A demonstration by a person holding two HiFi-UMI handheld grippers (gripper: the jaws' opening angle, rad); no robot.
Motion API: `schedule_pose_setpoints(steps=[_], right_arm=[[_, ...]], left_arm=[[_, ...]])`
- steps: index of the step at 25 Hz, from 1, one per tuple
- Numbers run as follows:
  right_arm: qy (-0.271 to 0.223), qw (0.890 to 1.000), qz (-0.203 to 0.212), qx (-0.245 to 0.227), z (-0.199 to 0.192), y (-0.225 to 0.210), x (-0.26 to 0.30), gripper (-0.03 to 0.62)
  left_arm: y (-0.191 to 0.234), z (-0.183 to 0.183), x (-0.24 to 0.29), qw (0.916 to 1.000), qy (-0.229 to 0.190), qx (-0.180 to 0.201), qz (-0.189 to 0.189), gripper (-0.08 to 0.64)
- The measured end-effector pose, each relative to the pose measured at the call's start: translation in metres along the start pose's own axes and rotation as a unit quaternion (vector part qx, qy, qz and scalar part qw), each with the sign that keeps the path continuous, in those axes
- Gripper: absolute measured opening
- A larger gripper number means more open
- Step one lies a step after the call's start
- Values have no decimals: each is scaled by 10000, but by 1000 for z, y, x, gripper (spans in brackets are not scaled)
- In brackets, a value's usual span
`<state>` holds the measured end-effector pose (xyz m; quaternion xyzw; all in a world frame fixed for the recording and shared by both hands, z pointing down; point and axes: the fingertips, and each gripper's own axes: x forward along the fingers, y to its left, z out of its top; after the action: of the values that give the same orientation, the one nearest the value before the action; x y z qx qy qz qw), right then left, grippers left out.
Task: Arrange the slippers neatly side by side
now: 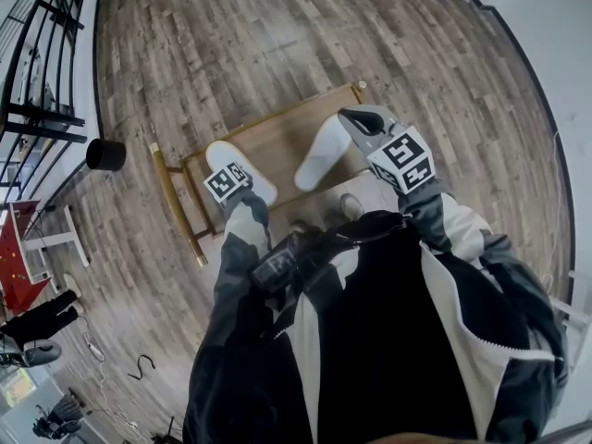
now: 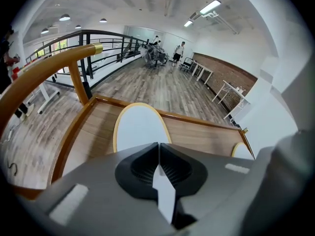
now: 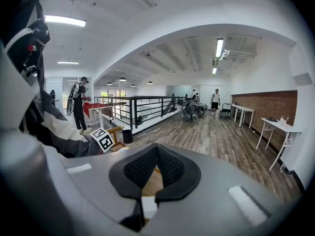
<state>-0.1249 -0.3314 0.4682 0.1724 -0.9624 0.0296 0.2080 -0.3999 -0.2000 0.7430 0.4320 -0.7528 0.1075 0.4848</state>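
Clamping down on the nearest edge of the left slipper (image 2: 140, 129), the left gripper (image 2: 159, 154) had its jaws squeezed onto a thin white rim. The rest of that slipper ran straight out ahead of the claw, flat on the wooden shoe rack (image 1: 277, 137). We had the right slipper (image 1: 322, 155) on the same rack, apart from the first one and lying at a slant. The right gripper (image 3: 156, 151) sat at that slipper's far end with its jaws pressed together. A bit of white showed low in the gap, but we honestly couldn't tell if it was pinched.
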Motion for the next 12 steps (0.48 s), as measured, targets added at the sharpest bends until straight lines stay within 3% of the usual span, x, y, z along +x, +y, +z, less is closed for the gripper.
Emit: schedule_pose_setpoints(steps=[7,12], right_arm=[[-98,9998,173,-67,0,9,6,3],[-209,9992,317,-107,4,15,8,3]], left_arm=[[-32,22,-21,9968,-509,518,-325,20],[-76,48,-63,9826,-1225,1274,-576,20]])
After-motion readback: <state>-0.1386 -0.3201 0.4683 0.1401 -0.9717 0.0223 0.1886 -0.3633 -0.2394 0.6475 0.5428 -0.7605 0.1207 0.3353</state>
